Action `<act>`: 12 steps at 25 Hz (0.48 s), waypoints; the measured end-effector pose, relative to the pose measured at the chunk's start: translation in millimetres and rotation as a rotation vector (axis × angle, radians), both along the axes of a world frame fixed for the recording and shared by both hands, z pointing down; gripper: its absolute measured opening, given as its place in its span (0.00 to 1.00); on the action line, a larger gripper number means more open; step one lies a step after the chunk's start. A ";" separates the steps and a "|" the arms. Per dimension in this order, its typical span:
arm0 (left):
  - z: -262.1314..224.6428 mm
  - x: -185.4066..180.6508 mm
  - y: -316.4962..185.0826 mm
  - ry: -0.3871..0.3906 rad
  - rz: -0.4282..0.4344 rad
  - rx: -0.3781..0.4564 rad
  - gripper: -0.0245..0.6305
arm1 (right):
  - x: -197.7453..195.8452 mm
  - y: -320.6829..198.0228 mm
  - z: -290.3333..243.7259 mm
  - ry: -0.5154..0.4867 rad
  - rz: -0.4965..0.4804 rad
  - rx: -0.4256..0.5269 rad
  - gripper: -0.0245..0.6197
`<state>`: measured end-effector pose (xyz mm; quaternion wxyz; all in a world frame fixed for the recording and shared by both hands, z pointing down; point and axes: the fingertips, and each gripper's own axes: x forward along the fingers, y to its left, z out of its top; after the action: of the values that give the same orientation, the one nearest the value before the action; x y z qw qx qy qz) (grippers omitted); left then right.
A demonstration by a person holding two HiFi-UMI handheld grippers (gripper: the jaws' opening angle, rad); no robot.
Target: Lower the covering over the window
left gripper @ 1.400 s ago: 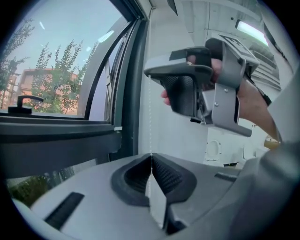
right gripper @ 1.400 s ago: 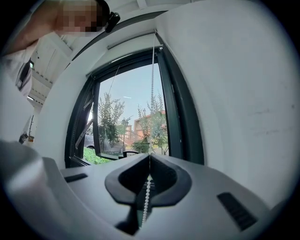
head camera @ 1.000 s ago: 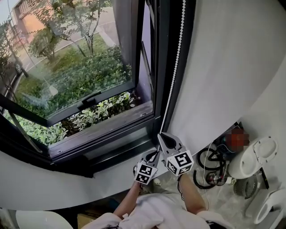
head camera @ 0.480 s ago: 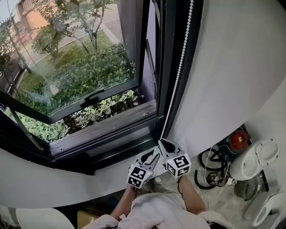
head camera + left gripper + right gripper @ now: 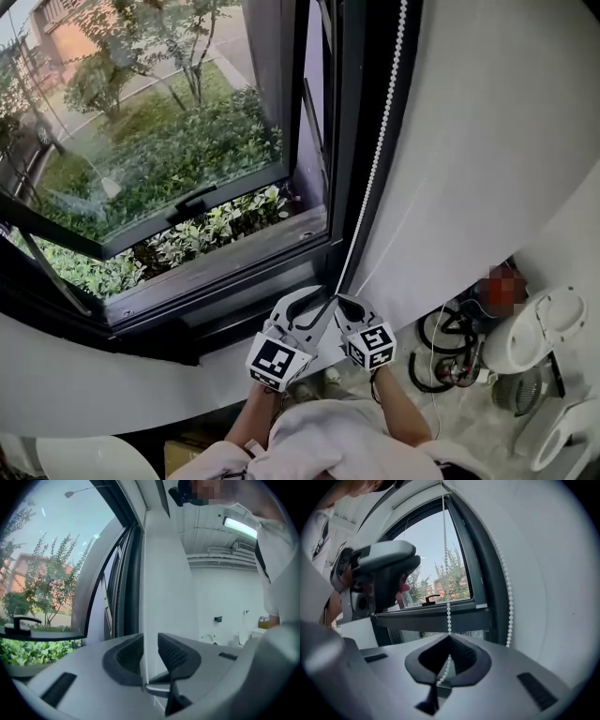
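Observation:
A white bead chain (image 5: 375, 169) hangs down the dark window frame (image 5: 349, 141) to my two grippers. My right gripper (image 5: 345, 302) is shut on the chain; in the right gripper view the beads (image 5: 448, 602) run down into its closed jaws (image 5: 449, 641). My left gripper (image 5: 309, 305) sits just to the left of it, jaws apart. In the left gripper view, its fingers (image 5: 174, 656) stand spread with no beads showing between them. The left gripper also appears in the right gripper view (image 5: 379, 573). The window covering itself is out of view.
The open window pane (image 5: 169, 141) with its black handle (image 5: 192, 206) looks onto shrubs. A white wall (image 5: 487, 141) rises to the right. On the floor at the right lie coiled cables (image 5: 441, 352) and white appliances (image 5: 539, 337). The sill (image 5: 225, 267) runs below the glass.
My left gripper's jaws have spread apart and it has shifted a little left. The right gripper has stayed shut on the chain in nearly the same place.

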<state>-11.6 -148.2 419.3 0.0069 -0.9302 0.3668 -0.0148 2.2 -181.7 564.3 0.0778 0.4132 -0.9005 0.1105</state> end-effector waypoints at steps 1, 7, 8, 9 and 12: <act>-10.8 1.2 -1.9 0.007 0.005 0.022 0.18 | -0.4 0.2 0.1 -0.002 0.000 0.000 0.03; -67.6 11.4 -20.5 0.029 0.012 0.146 0.18 | -2.9 1.9 -0.9 0.000 -0.004 0.003 0.03; -75.4 13.4 -24.7 0.028 0.010 0.163 0.18 | -3.1 2.6 -0.8 -0.001 -0.003 0.002 0.03; -82.3 15.5 -28.7 0.026 0.010 0.176 0.18 | -3.2 3.3 -0.9 -0.003 -0.003 0.002 0.03; -97.8 22.7 -40.1 0.017 0.016 0.195 0.18 | -2.9 5.2 -0.7 -0.005 -0.003 0.001 0.03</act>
<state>11.1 -188.3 321.5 0.0945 -0.9281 0.3590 0.0287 -0.8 -176.5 563.6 0.0754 0.4117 -0.9014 0.1108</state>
